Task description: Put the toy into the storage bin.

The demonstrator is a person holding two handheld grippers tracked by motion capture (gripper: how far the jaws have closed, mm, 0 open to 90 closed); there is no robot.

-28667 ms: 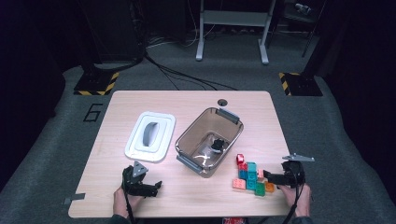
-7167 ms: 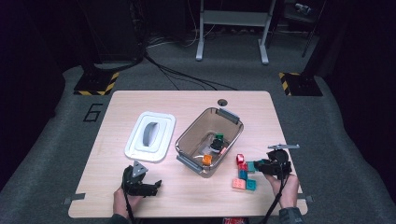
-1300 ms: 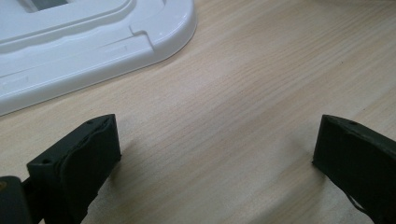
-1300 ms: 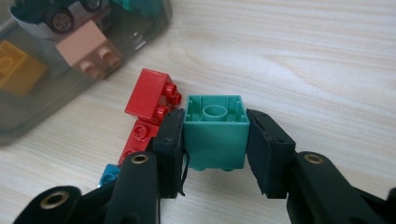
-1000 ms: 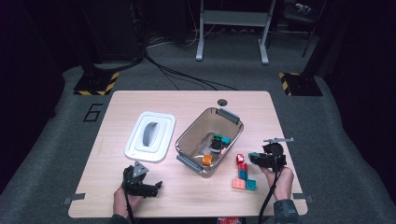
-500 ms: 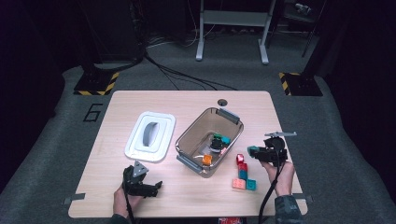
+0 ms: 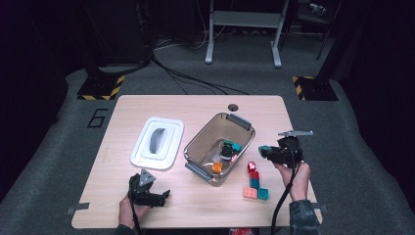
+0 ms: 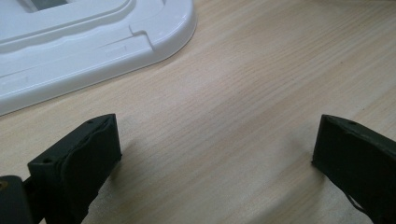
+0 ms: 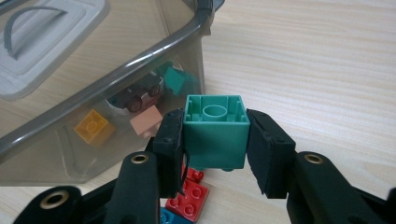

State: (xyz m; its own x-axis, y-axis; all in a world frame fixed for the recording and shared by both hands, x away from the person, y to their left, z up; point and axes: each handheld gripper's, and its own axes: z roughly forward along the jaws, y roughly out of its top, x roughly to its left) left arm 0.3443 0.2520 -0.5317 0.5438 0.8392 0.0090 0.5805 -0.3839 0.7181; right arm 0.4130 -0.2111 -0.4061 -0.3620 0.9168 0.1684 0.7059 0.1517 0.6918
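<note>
I am carrying a green toy brick (image 9: 215,131), clamped in my right gripper (image 9: 214,140), beside the clear bin (image 7: 196,146); next I must lift over its rim. My left gripper (image 8: 215,154) is resting wide open on the bench (image 7: 195,205).

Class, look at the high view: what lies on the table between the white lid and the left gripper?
Nothing: between the white lid and the left gripper lies bare table, as the high and left gripper views show.
</note>
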